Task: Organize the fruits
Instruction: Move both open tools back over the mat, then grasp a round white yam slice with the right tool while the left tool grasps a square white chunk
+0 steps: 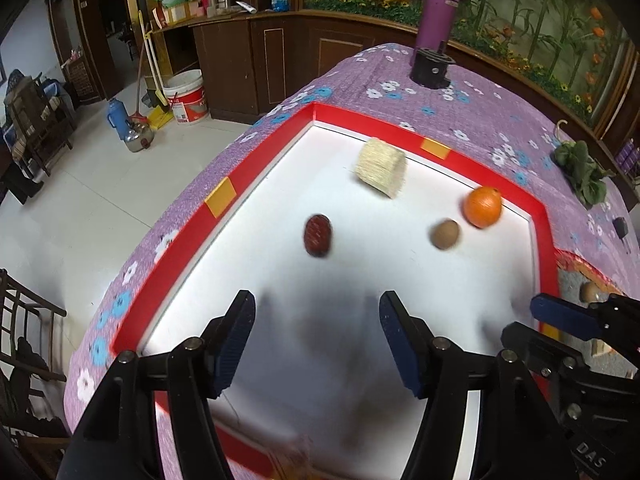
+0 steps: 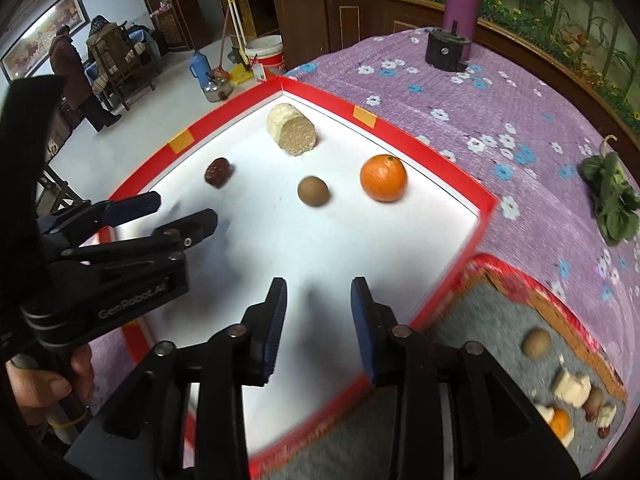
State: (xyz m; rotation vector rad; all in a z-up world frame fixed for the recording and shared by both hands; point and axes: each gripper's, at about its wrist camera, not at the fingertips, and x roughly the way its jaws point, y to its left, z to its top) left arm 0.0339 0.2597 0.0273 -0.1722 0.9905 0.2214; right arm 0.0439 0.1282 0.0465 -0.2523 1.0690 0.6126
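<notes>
A white tray with a red rim (image 1: 208, 216) (image 2: 452, 172) lies on the purple flowered table. On it lie an orange (image 1: 482, 206) (image 2: 383, 178), a small brown round fruit (image 1: 445, 233) (image 2: 313, 191), a dark red date (image 1: 317, 235) (image 2: 217, 172) and a pale corn piece (image 1: 382, 168) (image 2: 291, 129). My left gripper (image 1: 316, 320) (image 2: 186, 210) is open and empty above the tray's near part. My right gripper (image 2: 319, 304) is open and empty over the tray's near right side; its fingers (image 1: 560, 316) show at the left wrist view's right edge.
A grey mat with a red border (image 2: 500, 320) at the right holds a brown fruit (image 2: 536, 343) and several fruit pieces. A purple flask (image 1: 438, 8), a black fixture (image 1: 432, 66) and a leafy green (image 2: 612, 200) sit on the cloth (image 1: 460, 104). The table edge drops to the floor on the left.
</notes>
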